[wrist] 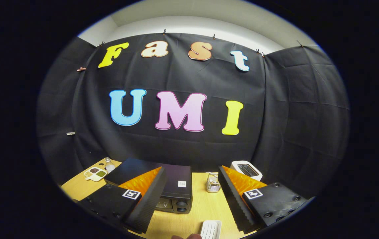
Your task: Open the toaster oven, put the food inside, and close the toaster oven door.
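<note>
Wooden, pale and smooth, the table [199,205] spreads under the gripper [189,212], whose fingers stand wide apart and hold nothing. Black cloth walls the booth behind it, with a pale wall and ceiling above. The oven [172,186], a dark box with its door shut, sits on the table just ahead of the left finger. Right of the oven stands a small metal basket [213,183], and beyond that a white toaster [246,170]. Left of the oven lie a divided dish [95,173] and a small bottle [109,165]. Nearer than the oven rests a white ridged tray [211,229].
</note>
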A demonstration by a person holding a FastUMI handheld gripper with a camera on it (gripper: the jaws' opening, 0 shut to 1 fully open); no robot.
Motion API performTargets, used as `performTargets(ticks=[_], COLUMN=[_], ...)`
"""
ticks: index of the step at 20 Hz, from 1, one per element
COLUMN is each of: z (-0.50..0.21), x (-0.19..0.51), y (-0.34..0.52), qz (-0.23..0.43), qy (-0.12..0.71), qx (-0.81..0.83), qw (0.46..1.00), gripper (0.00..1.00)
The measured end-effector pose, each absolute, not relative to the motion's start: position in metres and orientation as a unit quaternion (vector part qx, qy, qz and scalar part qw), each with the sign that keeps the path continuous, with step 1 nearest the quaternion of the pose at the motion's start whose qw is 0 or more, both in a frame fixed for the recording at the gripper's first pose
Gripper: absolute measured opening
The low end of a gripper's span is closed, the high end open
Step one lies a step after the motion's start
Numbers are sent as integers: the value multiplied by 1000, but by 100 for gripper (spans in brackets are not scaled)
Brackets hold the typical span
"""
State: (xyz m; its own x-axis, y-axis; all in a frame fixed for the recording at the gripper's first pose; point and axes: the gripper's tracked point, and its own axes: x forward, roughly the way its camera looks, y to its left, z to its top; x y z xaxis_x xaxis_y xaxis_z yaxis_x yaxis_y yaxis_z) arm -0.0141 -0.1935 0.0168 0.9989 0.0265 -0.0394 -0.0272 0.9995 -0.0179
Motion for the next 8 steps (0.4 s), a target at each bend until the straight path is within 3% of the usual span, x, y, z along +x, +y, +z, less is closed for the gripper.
performTargets(ticks=[8], z=[17], x=[-13], y=[-195], qz=[9], qy=[23], qx=[-4], qw=[1000], gripper=[97])
